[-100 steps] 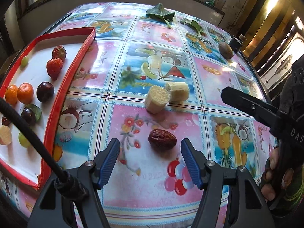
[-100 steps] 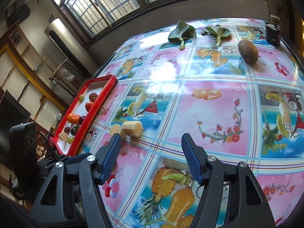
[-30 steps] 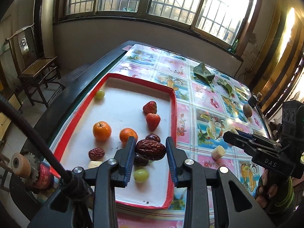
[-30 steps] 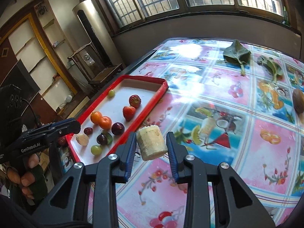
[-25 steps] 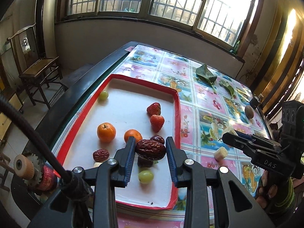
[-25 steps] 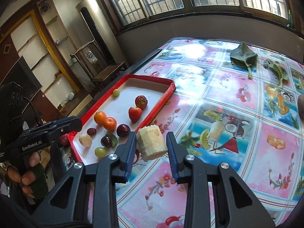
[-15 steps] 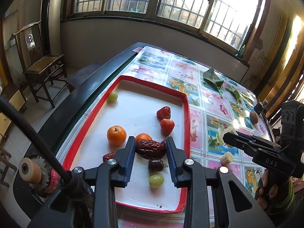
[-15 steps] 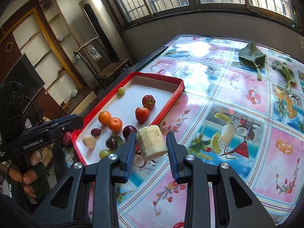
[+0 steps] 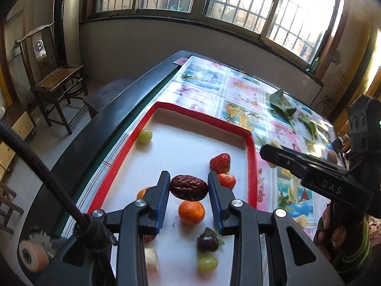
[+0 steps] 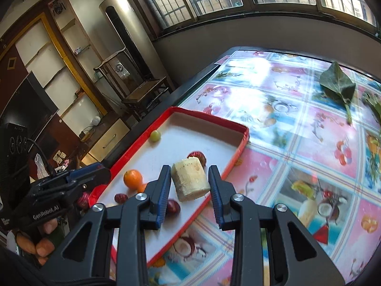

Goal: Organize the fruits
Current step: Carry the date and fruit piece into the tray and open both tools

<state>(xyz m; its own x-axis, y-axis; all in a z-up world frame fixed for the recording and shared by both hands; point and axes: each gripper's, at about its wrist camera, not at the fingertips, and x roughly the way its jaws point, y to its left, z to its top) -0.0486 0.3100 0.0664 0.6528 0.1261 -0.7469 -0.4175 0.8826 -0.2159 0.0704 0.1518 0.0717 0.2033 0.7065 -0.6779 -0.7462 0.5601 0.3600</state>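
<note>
Both loads have come off the desk and now hang over the red tray (image 9: pixel 252 157). My left claw (image 9: pixel 189 188) is clamped on the red date (image 9: pixel 189 187), above the oranges. My right claw (image 10: pixel 190 182) grips the banana chunk (image 10: pixel 190 178) just inside the tray's near rim. I judge release comes next.

Red rim glowing around the white tray (image 9: pixel 252 157); a wrinkled dark-red date (image 9: pixel 188 188) sitting between blue pads (image 9: pixel 164 190), a pale cream banana piece (image 10: pixel 190 178) showing too. Orange tangerines (image 9: pixel 191 212), red strawberries (image 9: pixel 220 162) and a green grape (image 9: pixel 145 135) dotting the white. Pink-and-blue fruit-print tablecloth (image 10: pixel 309 143) shining.
</note>
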